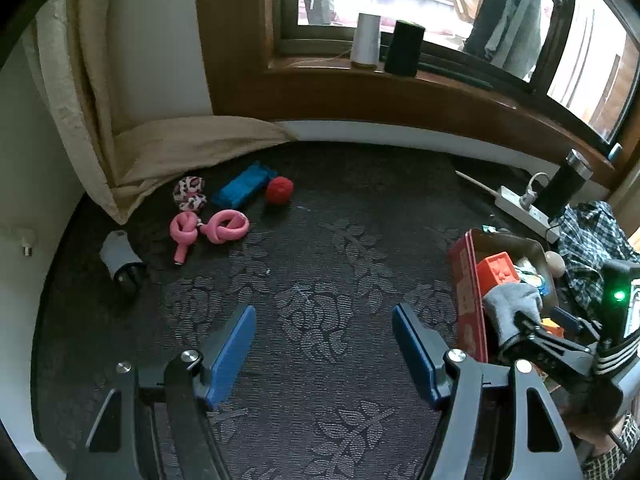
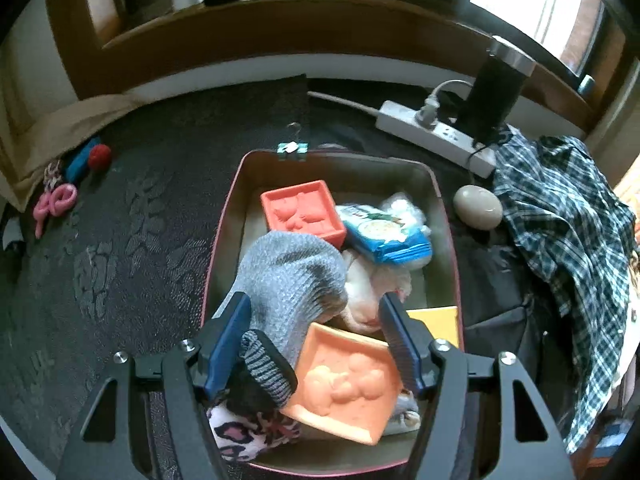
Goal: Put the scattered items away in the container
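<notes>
Left wrist view
Left gripper (image 1: pixel 324 354): jaws spread wide, nothing between the blue pads; it hangs over bare patterned carpet (image 1: pixel 320 264).
Scattered items: grouped on the carpet far left, beside a beige curtain (image 1: pixel 188 140).
Blue toy (image 1: pixel 243 184): elongated; long axis runs diagonally, far end pointing up-right toward the red ball (image 1: pixel 279 190), which lies just beside it.
Pink knotted rope (image 1: pixel 210 229): two coils side by side, a tail pointing down-left.
Leopard-print fabric piece (image 1: pixel 189 193): between the curtain and the blue toy.
Red tin (image 1: pixel 466 292): at right, long axis running away from the camera; the right gripper (image 1: pixel 532 330) reaches over it, a grey sock (image 1: pixel 512 304) at its tips.

Right wrist view
Right gripper (image 2: pixel 314 340): jaws apart, straddling the grey sock (image 2: pixel 294 276); whether the pads pinch it cannot be told.
Grey sock: lies in the red tin (image 2: pixel 224 224), long axis diagonal, striped cuff pointing toward the camera, rounded end toward the far rim.
Tin contents: red embossed block (image 2: pixel 302 212), orange embossed block (image 2: pixel 344 384), blue snack packet (image 2: pixel 386 236), leopard-print cloth (image 2: pixel 252 432).
Binder clip (image 2: pixel 293 148): on the tin's far rim.
Outside the tin: egg-shaped object (image 2: pixel 478 206), plaid shirt (image 2: pixel 568 224), power strip (image 2: pixel 436 132).
</notes>
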Available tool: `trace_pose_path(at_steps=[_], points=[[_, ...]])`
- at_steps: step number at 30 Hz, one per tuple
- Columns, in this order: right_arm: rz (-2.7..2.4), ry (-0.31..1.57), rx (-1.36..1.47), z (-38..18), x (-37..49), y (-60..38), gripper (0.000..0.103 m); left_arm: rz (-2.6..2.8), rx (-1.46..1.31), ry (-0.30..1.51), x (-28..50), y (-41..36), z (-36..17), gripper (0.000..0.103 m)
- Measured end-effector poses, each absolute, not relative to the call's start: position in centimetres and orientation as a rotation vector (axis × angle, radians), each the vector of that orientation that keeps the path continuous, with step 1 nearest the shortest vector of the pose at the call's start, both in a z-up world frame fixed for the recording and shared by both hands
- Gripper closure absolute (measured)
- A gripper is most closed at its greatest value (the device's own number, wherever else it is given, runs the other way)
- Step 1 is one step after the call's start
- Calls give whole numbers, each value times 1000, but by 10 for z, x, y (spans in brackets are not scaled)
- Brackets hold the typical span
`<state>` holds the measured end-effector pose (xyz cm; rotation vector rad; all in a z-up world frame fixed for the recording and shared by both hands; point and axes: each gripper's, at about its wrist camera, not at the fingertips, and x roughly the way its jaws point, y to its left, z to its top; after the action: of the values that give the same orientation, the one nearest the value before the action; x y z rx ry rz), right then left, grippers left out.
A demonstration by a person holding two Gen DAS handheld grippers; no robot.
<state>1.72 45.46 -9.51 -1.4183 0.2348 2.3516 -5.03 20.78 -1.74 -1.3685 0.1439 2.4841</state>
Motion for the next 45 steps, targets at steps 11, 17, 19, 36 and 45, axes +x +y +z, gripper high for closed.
trace_pose_path(at_steps=[11, 17, 19, 36, 45], points=[[2278, 234, -1469, -110, 14, 456, 25, 2498, -1369, 169, -56, 195, -18, 31], [2343, 241, -1394, -86, 17, 440, 25, 2511, -1375, 173, -61, 183, -18, 31], [2380, 236, -1370, -77, 15, 429, 25, 2515, -1382, 175, -62, 178, -19, 31], [2672, 208, -1420, -47, -28, 305, 25, 2634, -1450, 161, -77, 99, -23, 17], [2739, 173, -1483, -48, -51, 246, 24, 2668, -1521, 113, -89, 49, -33, 17]])
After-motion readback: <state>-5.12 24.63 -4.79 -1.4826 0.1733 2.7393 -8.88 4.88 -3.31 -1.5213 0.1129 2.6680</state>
